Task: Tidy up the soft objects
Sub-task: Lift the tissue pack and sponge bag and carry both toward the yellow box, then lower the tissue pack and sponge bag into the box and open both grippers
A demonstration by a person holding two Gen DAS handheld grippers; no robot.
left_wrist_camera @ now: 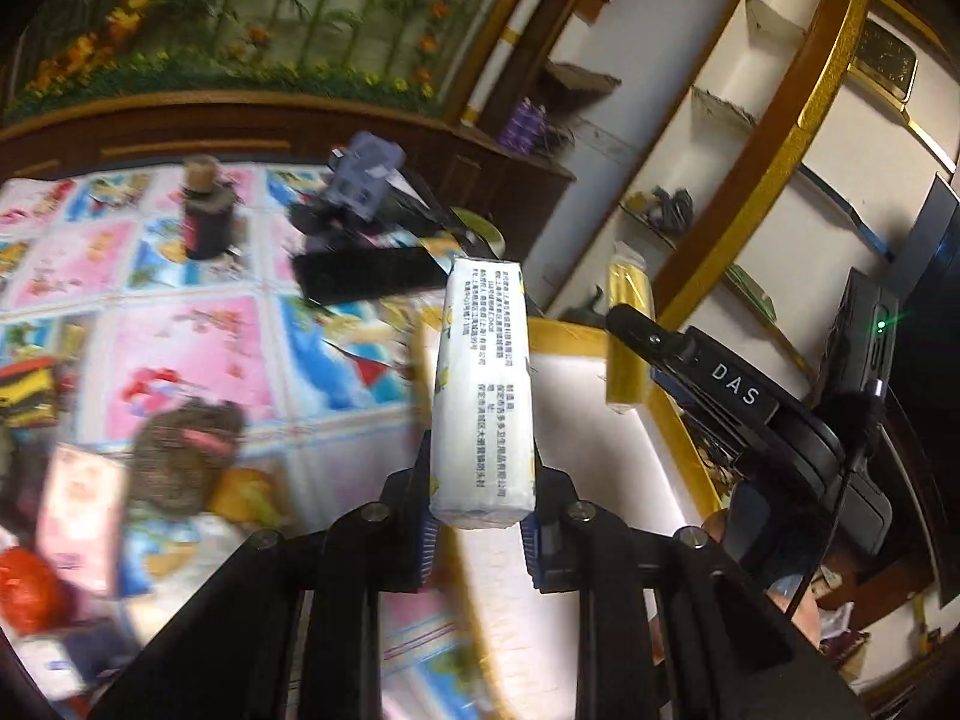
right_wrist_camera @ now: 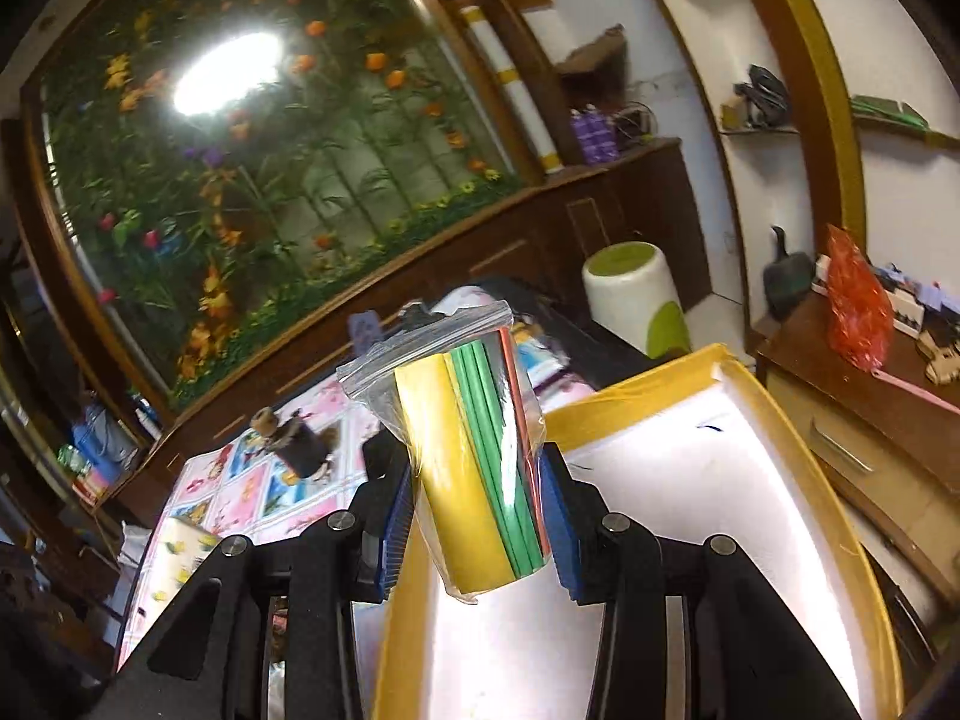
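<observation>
Clearly both loads are mid-carry toward the yellow-rimmed white box [right_wrist_camera: 708, 450]; the left gripper [left_wrist_camera: 480, 516] has its jaws clamped on a tissue pack [left_wrist_camera: 483, 390] above the box edge; the right gripper [right_wrist_camera: 477, 525] pinches a zip bag of coloured tubing [right_wrist_camera: 474, 450]; next, lower and release inside.

The left wrist view looks forward along its own fingers [left_wrist_camera: 420, 516], close above the patterned cloth [left_wrist_camera: 198, 354], facing the flower mural [left_wrist_camera: 240, 18] and the wall shelves [left_wrist_camera: 720, 114]. The right wrist view sits higher, tilted, looking over the near corner of the yellow-rimmed box [right_wrist_camera: 780, 414] toward the same mural [right_wrist_camera: 270, 180]. Both views share the cloth [right_wrist_camera: 252, 492], the dark bottle [left_wrist_camera: 207, 219] [right_wrist_camera: 300, 444], the box [left_wrist_camera: 576, 333] and the shelves [right_wrist_camera: 762, 102]
</observation>
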